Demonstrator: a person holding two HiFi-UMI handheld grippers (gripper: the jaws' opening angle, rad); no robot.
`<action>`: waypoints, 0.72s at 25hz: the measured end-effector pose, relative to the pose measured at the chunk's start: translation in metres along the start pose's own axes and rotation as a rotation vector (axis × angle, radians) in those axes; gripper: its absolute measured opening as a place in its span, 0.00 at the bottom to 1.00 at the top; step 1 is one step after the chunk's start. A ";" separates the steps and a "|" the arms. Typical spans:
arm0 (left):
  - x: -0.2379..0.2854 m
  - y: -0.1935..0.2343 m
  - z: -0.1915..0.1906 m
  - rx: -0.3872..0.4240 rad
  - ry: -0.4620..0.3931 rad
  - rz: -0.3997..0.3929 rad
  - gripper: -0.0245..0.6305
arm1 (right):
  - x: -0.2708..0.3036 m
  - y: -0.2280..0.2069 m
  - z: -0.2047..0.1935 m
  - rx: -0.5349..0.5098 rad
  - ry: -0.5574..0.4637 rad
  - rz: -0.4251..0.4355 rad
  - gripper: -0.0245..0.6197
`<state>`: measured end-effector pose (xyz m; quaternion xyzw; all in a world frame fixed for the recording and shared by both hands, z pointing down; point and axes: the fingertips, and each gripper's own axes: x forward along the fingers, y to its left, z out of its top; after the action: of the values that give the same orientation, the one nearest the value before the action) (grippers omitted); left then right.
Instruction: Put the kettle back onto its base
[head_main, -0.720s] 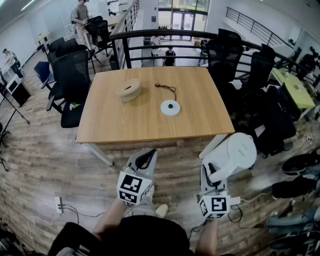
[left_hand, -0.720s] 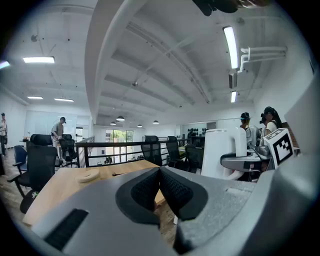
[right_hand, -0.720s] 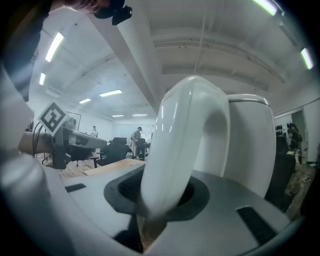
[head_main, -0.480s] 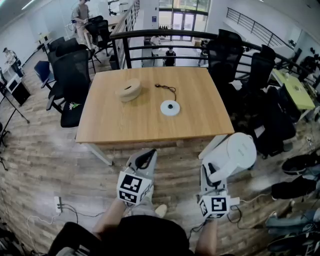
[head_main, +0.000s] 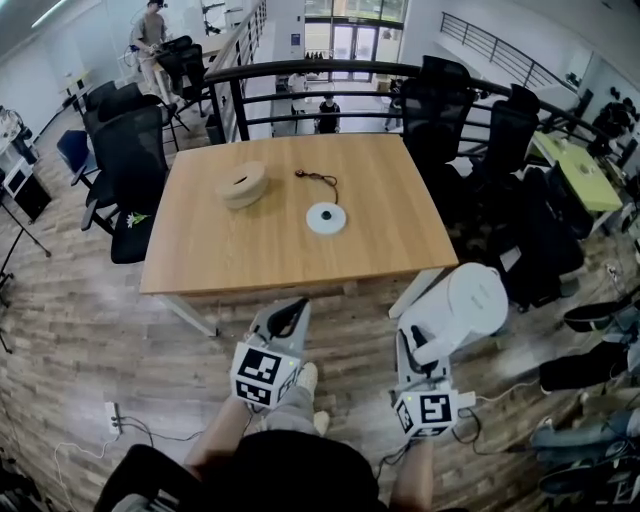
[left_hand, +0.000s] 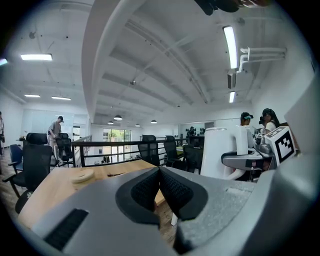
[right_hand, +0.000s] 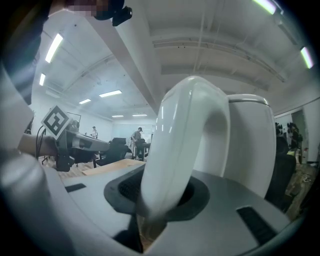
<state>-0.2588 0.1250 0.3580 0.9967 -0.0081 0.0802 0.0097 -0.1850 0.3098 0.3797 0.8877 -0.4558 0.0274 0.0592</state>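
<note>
A white kettle (head_main: 468, 305) hangs in the air off the table's near right corner, held by its handle (right_hand: 175, 165) in my right gripper (head_main: 418, 352), which is shut on it. The kettle (left_hand: 222, 150) also shows at the right of the left gripper view. Its round white base (head_main: 326, 218) lies on the wooden table (head_main: 270, 250), right of the middle, with a dark cord (head_main: 318, 181) running back from it. My left gripper (head_main: 286, 322) is shut and empty, its pads (left_hand: 150, 189) touching, in front of the table's near edge.
A tan ring-shaped object (head_main: 242, 184) lies on the table's back left. Black office chairs (head_main: 135, 165) stand left of the table and more chairs (head_main: 500, 150) to the right. A black railing (head_main: 330, 75) runs behind. People are at the far back left.
The view has shifted a little: table and base sit slightly further left in the head view. Both grippers and the kettle keep almost the same places.
</note>
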 end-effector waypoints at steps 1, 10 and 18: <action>0.005 -0.001 0.001 -0.001 0.000 -0.004 0.04 | 0.001 -0.003 0.000 -0.002 0.002 -0.002 0.18; 0.075 -0.004 0.006 0.000 0.004 -0.061 0.04 | 0.029 -0.050 -0.005 0.005 0.001 -0.047 0.18; 0.154 0.017 0.020 -0.004 0.013 -0.086 0.04 | 0.087 -0.098 0.006 0.009 -0.007 -0.067 0.18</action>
<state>-0.1042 0.1058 0.3633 0.9955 0.0347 0.0863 0.0154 -0.0542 0.2952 0.3745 0.9028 -0.4260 0.0245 0.0545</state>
